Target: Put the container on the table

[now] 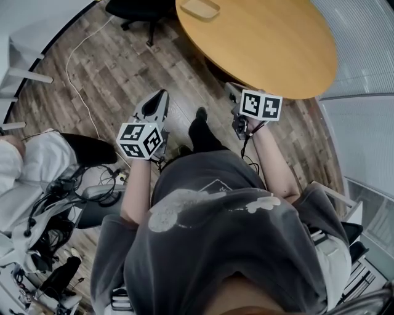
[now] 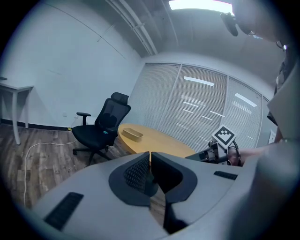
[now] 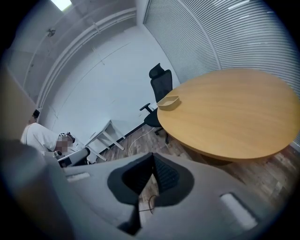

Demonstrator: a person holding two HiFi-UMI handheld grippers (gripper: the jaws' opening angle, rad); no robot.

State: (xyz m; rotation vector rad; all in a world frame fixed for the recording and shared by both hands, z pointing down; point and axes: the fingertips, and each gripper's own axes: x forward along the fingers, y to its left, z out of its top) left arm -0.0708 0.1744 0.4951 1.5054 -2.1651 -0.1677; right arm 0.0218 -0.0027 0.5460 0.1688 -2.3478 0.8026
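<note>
- Person stands just short of the round table (image 1: pixel 271 43), a gripper in each hand, both held out at waist height over the wood floor (image 1: pixel 117 67).
- Left gripper (image 1: pixel 162 93): jaws clenched tip to tip, nothing between them; its own view shows only floor through the slit below the tips.
- Right gripper (image 1: pixel 232 89): same, jaws pressed together and empty, held just off the near table edge.
- Container (image 1: pixel 200 8): shallow tan oblong tray, sits upright on the tabletop at the far rim, near the black chair (image 2: pixel 103 124). Well apart from both grippers.
- Nothing else on the table that I can see.
- Second person (image 1: pixel 24 160) sits off to the left by a pile of gear, not involved. A white cable (image 1: pixel 77 80) trails across the floor.
- Step, as I judge it: no carry under way. The container is on the table and neither tool has it, so this reads as either the end of the task with hands backed off, or an idle pause.
- Next move, if one is wanted: nothing to place. To handle the tray again, a gripper must open, and the person must walk round or lean far over, since it lies at the opposite edge.
- Low thin walls: I'd guess a rim pinch on one long side would do.
</note>
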